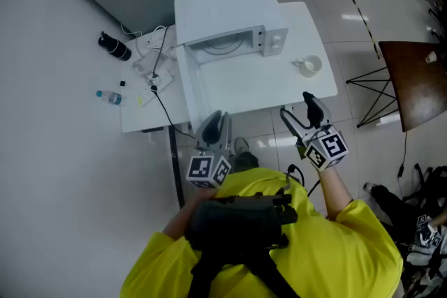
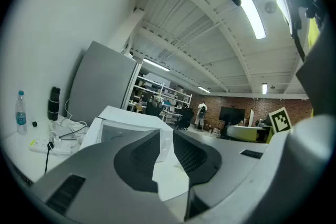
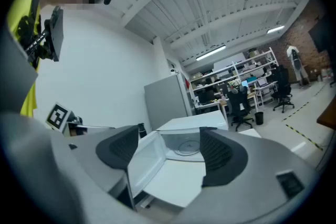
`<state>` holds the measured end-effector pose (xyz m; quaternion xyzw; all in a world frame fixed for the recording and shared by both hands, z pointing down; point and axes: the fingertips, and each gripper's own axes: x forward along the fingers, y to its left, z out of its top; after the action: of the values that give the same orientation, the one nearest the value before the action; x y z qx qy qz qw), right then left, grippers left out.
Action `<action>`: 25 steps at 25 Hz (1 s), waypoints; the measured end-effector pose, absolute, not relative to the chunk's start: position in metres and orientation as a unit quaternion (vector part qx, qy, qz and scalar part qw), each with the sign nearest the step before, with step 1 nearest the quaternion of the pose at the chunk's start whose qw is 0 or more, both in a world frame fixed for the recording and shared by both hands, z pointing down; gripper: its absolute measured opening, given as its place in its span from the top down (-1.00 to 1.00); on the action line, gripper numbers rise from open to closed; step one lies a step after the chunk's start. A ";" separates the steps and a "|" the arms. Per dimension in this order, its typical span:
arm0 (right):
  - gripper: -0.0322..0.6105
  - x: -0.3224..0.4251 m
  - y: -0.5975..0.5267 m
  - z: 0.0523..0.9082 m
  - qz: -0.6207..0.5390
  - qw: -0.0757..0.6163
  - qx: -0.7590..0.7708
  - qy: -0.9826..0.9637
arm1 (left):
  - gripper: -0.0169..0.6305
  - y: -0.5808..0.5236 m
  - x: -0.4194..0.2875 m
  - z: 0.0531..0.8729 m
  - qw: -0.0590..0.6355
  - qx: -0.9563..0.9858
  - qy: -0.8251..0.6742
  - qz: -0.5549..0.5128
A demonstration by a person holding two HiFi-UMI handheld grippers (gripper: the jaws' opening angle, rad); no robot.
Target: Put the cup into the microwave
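right gripper (image 1: 299, 112) has its jaws spread with nothing between them, hanging just off the front edge of the table (image 1: 279, 91); left gripper (image 1: 214, 123) has its jaws pretty much together, also empty, sitting right by the swung-open door (image 3: 143, 157); so nothing's grabbed yet imo

the cup (image 1: 309, 65) is on the table to the right of the microwave (image 1: 223, 10), out toward the table's right side; that's the bit that worries me; come in too fast or a bit off and a jaw shoves it instead of straddling it, and it tips or skates toward the edge; pinch only the rim and it'll probably swivel on the way over

other thing: the left gripper could bump the door and swing it partway shut; then the cup clips it going in
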<state>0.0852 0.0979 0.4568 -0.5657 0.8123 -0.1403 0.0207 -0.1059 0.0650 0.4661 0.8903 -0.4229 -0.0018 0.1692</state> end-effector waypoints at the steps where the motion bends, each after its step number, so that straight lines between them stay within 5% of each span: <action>1: -0.26 0.094 0.082 0.466 -0.141 0.014 -0.581 0.801 | 0.71 0.054 -0.107 0.470 0.167 0.891 -0.423 0.004; 13: -0.74 0.292 -0.033 0.710 -0.223 -0.153 -0.736 0.621 | 0.71 -0.025 -0.042 0.505 0.201 0.897 -0.387 0.068; 23: -0.75 0.336 -0.116 0.814 -0.222 -0.165 -0.707 0.651 | 0.71 -0.053 0.017 0.568 0.246 0.867 -0.420 0.106; 25: -0.63 0.330 -0.126 0.811 -0.223 -0.161 -0.695 0.664 | 0.71 -0.060 0.029 0.566 0.247 0.868 -0.416 0.111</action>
<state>0.3299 -0.1256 0.8115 -0.6948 0.6644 -0.2230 -0.1615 0.0292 -0.0605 0.5658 0.8679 -0.4160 0.1112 0.2475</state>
